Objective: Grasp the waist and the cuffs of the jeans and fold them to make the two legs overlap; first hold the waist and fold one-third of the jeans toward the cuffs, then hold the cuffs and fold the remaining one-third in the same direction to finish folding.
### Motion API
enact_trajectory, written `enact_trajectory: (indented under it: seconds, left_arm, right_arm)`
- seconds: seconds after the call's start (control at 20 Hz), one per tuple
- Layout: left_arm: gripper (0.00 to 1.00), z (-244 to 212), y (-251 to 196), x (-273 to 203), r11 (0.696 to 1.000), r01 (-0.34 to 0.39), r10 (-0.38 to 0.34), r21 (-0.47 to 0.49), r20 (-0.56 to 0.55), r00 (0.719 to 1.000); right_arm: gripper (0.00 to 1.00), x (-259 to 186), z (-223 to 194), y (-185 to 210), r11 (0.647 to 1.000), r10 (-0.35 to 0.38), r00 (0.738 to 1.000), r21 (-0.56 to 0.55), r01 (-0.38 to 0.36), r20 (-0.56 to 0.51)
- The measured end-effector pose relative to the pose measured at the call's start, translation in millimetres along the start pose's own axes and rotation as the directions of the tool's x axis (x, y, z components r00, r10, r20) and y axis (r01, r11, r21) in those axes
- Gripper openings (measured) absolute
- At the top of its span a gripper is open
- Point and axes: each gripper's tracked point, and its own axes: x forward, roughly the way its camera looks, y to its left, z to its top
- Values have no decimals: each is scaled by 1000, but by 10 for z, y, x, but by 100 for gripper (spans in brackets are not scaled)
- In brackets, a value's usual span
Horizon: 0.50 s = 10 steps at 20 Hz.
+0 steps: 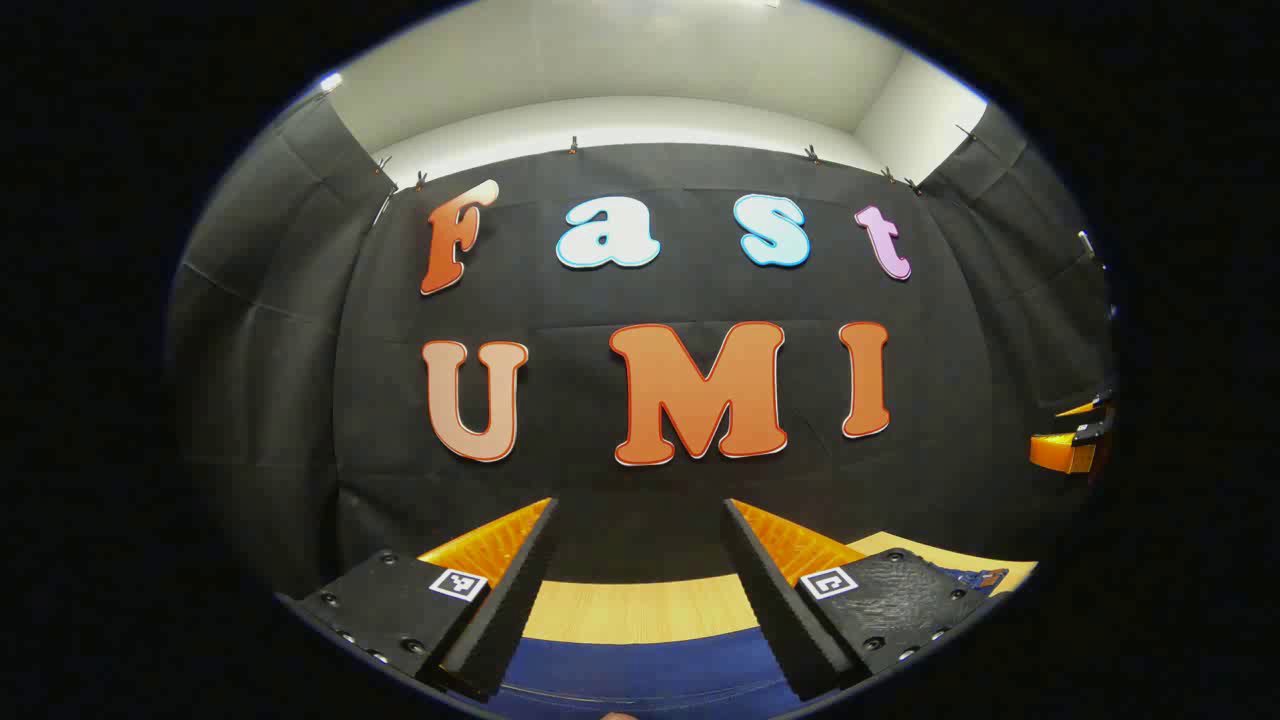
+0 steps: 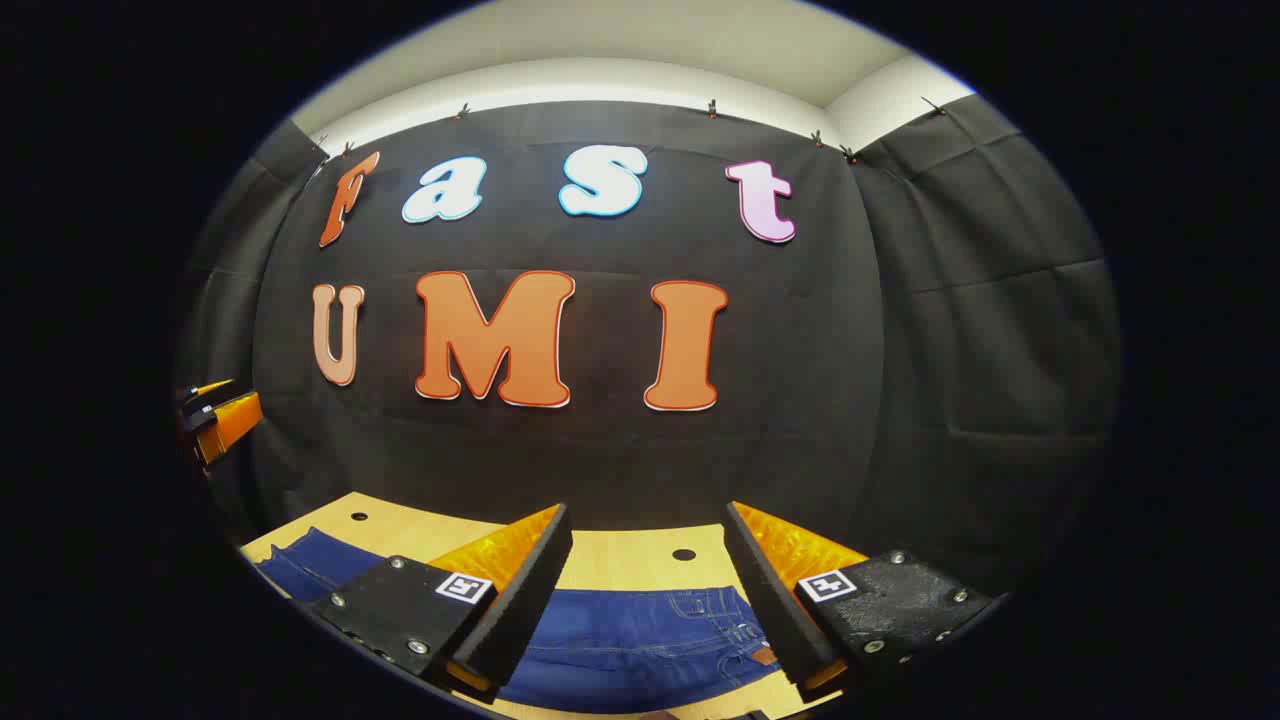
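Observation:
Blue jeans (image 2: 640, 640) lie flat on the wooden table (image 2: 620, 552); in the right gripper view the waist end with its stitched pockets lies at the right and a leg (image 2: 310, 562) stretches to the left. My right gripper (image 2: 645, 585) hovers open above them, holding nothing. In the left gripper view a strip of blue denim (image 1: 640, 670) lies under my left gripper (image 1: 640, 580), which is also open and holds nothing. The left gripper's fingertips (image 2: 222, 415) poke in at the left edge of the right gripper view; the right gripper's fingertips (image 1: 1072, 445) appear at the right edge of the left gripper view.
The black cloth wall (image 2: 600, 450) stands close behind the table's far edge. Two small round holes (image 2: 684, 554) mark the tabletop behind the jeans. Bare wood (image 1: 640, 610) runs between the denim and the wall.

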Motion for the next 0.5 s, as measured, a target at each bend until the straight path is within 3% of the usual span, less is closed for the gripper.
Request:
enact_trajectory:
  seconds: [0.5]
  left_arm:
    - [98, 9, -56, -24, 998, -49, 50, 33, -17, 999]
  right_arm:
    - [96, -1, -217, -472, 999, -35, 999, 35, 36, -33]
